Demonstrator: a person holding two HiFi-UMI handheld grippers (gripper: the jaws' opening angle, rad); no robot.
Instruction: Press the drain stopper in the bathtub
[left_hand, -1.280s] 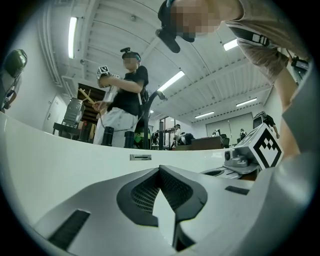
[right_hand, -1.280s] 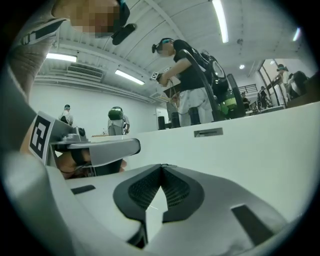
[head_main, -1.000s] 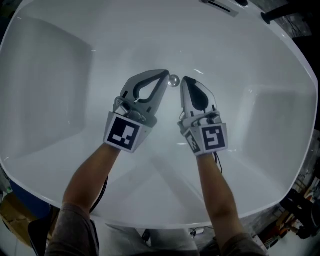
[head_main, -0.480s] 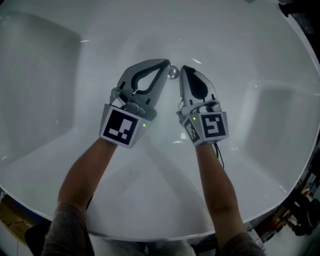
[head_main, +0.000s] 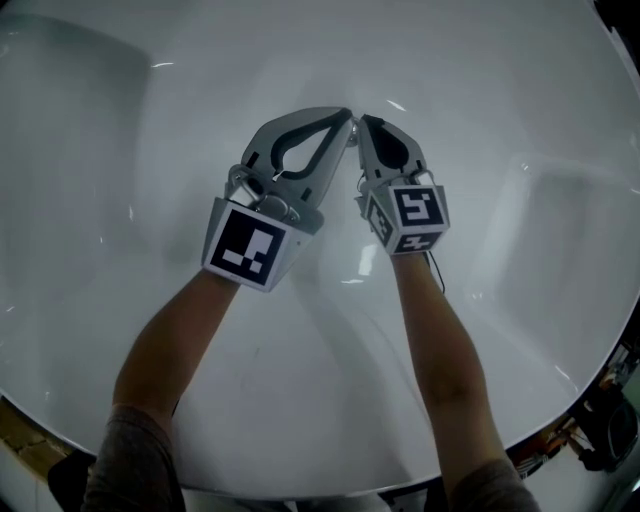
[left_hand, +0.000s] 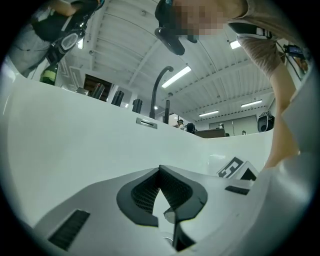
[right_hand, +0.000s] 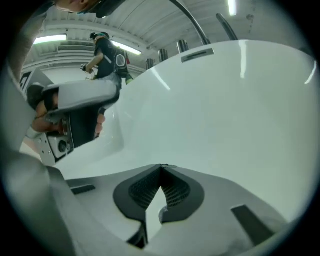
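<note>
Drain stopper itself is not something I can pick out from the head view. I judge it sits low on the floor of the bathtub (head_main: 150, 160), hidden right under the spot where my two tools converge. The left gripper (head_main: 347, 114) comes in from the stopper's near-left side and the right gripper (head_main: 363, 121) from its near-right. Their noses lean toward each other until they almost touch above that spot. Each gripper view shows its own jaws clenched tip to tip, ribbed pads meeting at a point with only bare white tub wall beyond. Both are therefore closed on nothing. The long axis of each tool runs away from me and slants inward, so both noses aim at the same place, forward of and below my hands. From the head view I can't tell which tip is nearer the stopper; they look about level. The left nose may reach slightly further across. By my reckoning the coming move is a straight push downward along either tool's axis, with no sideways travel needed. The risk I see is a closed nose sliding off a domed cap if it lands off-centre.
</note>
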